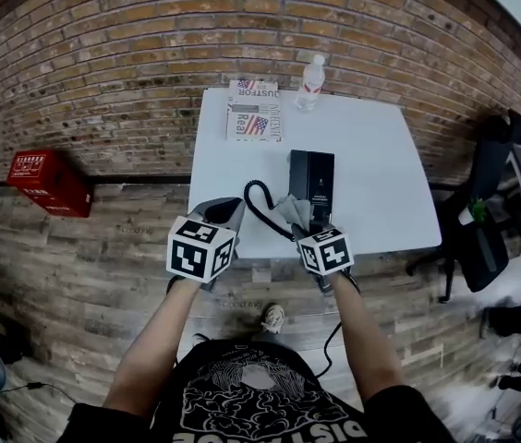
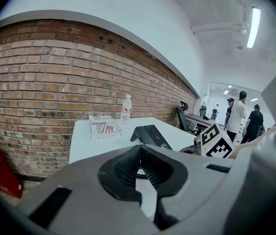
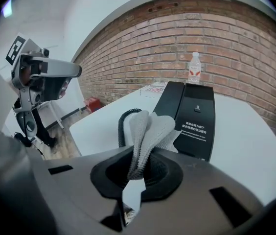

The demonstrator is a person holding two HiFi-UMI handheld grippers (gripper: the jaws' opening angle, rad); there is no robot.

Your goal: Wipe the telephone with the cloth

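Both bare forearms reach forward and down, the left forearm (image 1: 154,344) and the right forearm (image 1: 360,330) roughly parallel; each hand holds a grey plastic two-jaw gripper topped by a black-and-white marker cube; the left gripper (image 2: 139,153) has its ribbed black pads tip to tip with nothing between; the right gripper (image 3: 139,155) is clamped on a bunched grey knitted cloth (image 3: 148,131).

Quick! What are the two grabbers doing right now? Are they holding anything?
The left gripper is closed, with nothing between its fingers.
The right gripper is closed on the cloth.
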